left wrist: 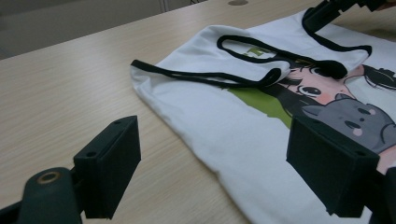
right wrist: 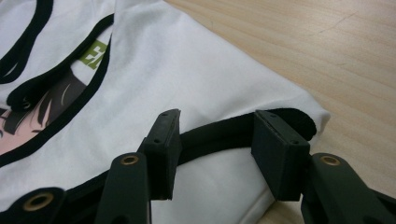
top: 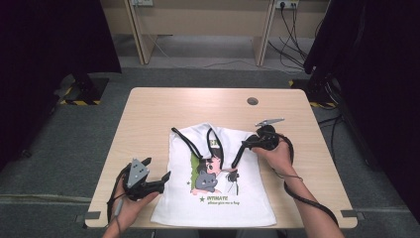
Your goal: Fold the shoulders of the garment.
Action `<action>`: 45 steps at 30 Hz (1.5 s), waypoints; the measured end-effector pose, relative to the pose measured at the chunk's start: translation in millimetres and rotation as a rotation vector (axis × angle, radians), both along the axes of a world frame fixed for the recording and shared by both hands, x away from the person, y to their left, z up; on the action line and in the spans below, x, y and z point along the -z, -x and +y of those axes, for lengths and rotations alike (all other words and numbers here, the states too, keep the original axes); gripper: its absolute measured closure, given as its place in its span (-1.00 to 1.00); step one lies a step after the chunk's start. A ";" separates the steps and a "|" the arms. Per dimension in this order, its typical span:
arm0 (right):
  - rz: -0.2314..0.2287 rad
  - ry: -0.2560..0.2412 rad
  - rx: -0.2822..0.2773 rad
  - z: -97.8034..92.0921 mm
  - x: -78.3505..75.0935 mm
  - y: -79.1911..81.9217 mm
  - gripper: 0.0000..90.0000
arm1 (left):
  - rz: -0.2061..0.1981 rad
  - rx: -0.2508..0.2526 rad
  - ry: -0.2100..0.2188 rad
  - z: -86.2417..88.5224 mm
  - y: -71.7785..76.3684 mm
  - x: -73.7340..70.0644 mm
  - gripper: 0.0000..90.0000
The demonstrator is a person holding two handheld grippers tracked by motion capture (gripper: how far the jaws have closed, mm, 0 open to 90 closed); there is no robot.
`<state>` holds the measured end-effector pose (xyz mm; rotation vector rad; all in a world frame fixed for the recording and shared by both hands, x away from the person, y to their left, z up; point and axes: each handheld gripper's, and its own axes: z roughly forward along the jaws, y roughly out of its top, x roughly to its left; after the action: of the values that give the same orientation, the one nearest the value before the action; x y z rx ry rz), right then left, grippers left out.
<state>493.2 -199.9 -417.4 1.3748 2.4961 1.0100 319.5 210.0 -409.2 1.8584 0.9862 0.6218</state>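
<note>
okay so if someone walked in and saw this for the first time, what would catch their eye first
A white top with black trim and a cartoon print lies flat mid-table. The right gripper sits at its right shoulder, jaws open astride the black edge. The left gripper waits open by the left side.

We see the shirt (top: 218, 178) lying on the table (top: 148, 114) toward its near edge, left gripper (top: 157, 174) at its left side, right gripper (top: 238, 152) over its right shoulder
</note>
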 end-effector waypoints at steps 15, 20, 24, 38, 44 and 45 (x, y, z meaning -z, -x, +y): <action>-0.042 0.002 0.086 6.3 2.5 -29.1 0.18 | 0.035 0.060 -0.014 -19.3 -9.3 7.2 -0.62; -0.081 0.003 0.020 9.0 -13.9 -13.8 0.08 | 0.033 0.086 -0.028 -19.1 -12.1 3.5 -0.56; -0.085 0.027 -0.121 12.9 -24.3 8.3 0.03 | 0.015 0.172 -0.076 -36.9 -24.5 -2.7 -0.36; -0.096 0.107 -0.507 22.9 -22.3 59.8 0.02 | 0.054 0.443 -0.341 -120.2 -84.6 1.8 0.19; -0.119 0.158 -0.496 27.1 -15.4 59.9 0.39 | 0.067 0.457 -0.430 -126.2 -91.7 7.5 0.56; -0.120 0.163 -0.494 28.0 -14.1 60.0 0.44 | 0.068 0.463 -0.451 -125.2 -92.4 8.7 0.66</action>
<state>433.2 -171.9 -403.4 0.6414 2.8104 0.8977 411.9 84.8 -417.9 2.4175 0.4408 0.5244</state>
